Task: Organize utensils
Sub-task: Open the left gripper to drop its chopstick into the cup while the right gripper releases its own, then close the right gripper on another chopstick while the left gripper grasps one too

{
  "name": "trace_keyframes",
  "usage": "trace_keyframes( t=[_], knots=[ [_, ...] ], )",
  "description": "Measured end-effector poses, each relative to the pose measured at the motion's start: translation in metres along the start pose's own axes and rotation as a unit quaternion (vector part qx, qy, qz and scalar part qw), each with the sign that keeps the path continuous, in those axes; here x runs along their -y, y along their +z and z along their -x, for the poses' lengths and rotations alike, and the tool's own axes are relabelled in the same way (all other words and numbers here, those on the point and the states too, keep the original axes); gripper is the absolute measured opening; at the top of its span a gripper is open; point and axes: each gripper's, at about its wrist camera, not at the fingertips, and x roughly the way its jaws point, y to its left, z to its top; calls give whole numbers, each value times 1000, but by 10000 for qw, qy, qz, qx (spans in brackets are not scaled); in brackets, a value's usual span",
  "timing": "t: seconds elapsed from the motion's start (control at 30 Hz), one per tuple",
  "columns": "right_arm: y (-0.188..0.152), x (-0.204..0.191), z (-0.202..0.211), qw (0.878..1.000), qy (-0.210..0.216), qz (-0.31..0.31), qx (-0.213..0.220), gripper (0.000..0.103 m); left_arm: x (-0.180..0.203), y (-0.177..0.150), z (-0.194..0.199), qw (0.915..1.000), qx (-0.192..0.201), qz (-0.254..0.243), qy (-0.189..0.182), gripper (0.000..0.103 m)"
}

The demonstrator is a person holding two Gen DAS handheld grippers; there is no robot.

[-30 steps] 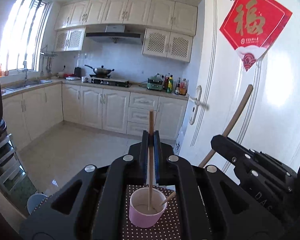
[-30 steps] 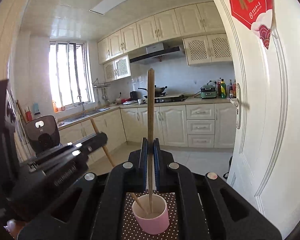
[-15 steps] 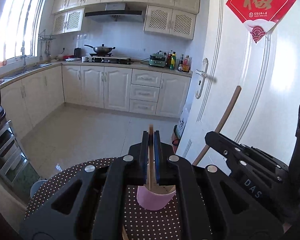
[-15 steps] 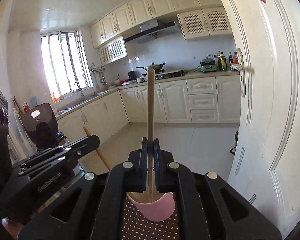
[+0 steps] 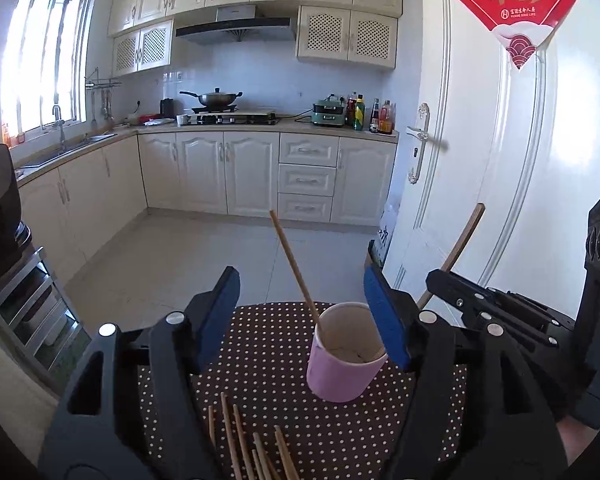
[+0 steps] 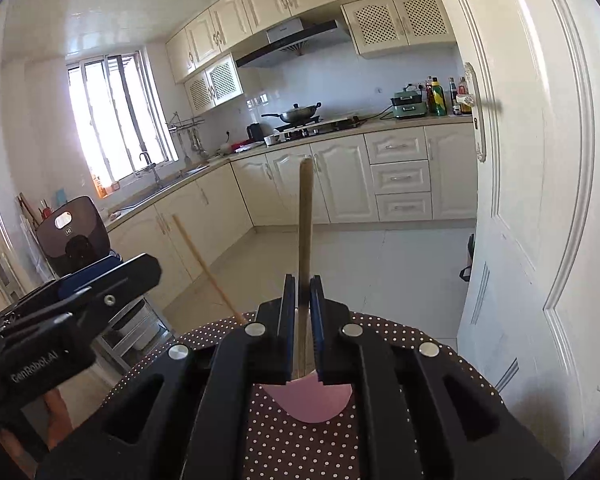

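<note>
A pink cup (image 5: pixel 342 364) stands on a brown polka-dot table (image 5: pixel 260 360). My left gripper (image 5: pixel 300 268) is opening wide around the cup. A thin chopstick (image 5: pixel 294 260) stands free in the cup between the jaws and leans to the left, touching neither pad. My right gripper (image 6: pixel 303 280) hangs over the pink cup (image 6: pixel 306 402). Its jaws are just starting to open, with the pads still against an upright chopstick (image 6: pixel 305 220) whose lower end goes down towards the cup. The same right gripper (image 5: pixel 434 278) shows in the left wrist view.
Several loose chopsticks (image 5: pixel 244 444) lie on the table near me. A white door (image 5: pixel 500 160) stands close on the right. A metal rack (image 5: pixel 28 300) and a black appliance (image 6: pixel 74 236) are on the left. The kitchen floor lies beyond the table's far edge.
My left jaws have opened and let go of their chopstick, which now leans in the cup. Both grippers have sunk towards the cup, and the right chopstick has gone lower.
</note>
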Motion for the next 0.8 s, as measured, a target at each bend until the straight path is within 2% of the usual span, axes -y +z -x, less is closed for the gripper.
trace_keyframes(
  t=[0.07, 0.13, 0.27, 0.47, 0.63, 0.8],
  knots=[
    [-1, 1, 2, 10000, 24, -39, -30, 22, -3, -3, 5, 10000, -6, 17, 45, 66],
    [-3, -1, 7, 10000, -44, 22, -19, 30, -7, -6, 9, 9999, -18, 13, 98, 67],
    [-5, -5, 20, 9999, -86, 104, 19, 42, -15, -13, 20, 9998, -81, 26, 152, 68],
    [-13, -10, 37, 9996, -84, 250, -131, 44, -34, -29, 41, 9993, -339, 69, 152, 68],
    [-38, -31, 31, 9958, 79, 555, -722, 44, -52, -50, 50, 9965, -815, 193, 80, 68],
    [-77, -47, 1, 9818, 411, 489, -1788, 44, -67, -82, 46, 9894, -1439, 148, 94, 68]
  ],
)
